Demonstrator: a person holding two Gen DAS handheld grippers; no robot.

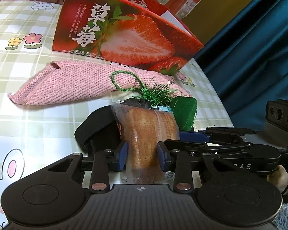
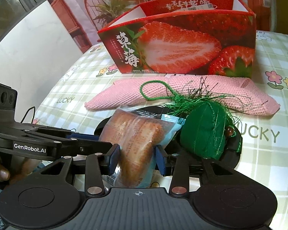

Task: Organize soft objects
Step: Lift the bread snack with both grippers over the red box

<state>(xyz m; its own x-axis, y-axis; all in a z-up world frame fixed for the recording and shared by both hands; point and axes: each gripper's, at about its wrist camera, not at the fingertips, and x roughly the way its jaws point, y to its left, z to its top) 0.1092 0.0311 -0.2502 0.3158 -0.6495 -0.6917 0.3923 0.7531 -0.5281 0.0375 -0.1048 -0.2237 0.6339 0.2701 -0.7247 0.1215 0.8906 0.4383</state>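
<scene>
Right now both grippers are squeezing the same thing: a soft golden-brown bread loaf in a clear crinkly plastic wrapper (image 1: 149, 134). The left gripper (image 1: 142, 157) has its blue pads pressed on the sides of the wrapped bread, and the right gripper (image 2: 137, 158) does the same from its own side (you can see each gripper's black arm poking into the other one's view). So the step in hand looks like picking the bread up to put it away.

The bread sits near the table edge, on a table covered by a green-and-white checked cloth with bunnies and flowers (image 1: 28, 115). Under and behind it lies a floppy black fabric thing (image 1: 98, 126). Just beside it is a round green cloth pouch with a shiny thread tassel and a loop of cord (image 2: 203, 132). A flat pink knitted bag (image 1: 76, 84) lies behind those, stretched out in front of the box.

The tall red cardboard box with a big strawberry picture (image 2: 182, 46) stands at the back with its top open. I cannot tell what is inside it, because the walls hide that.

Next, I think, the bread needs to go up and over the pink bag, then down into the open box. The grip should be gentle, since bread squashes easily. The green tassel threads are close and might get dragged along.
</scene>
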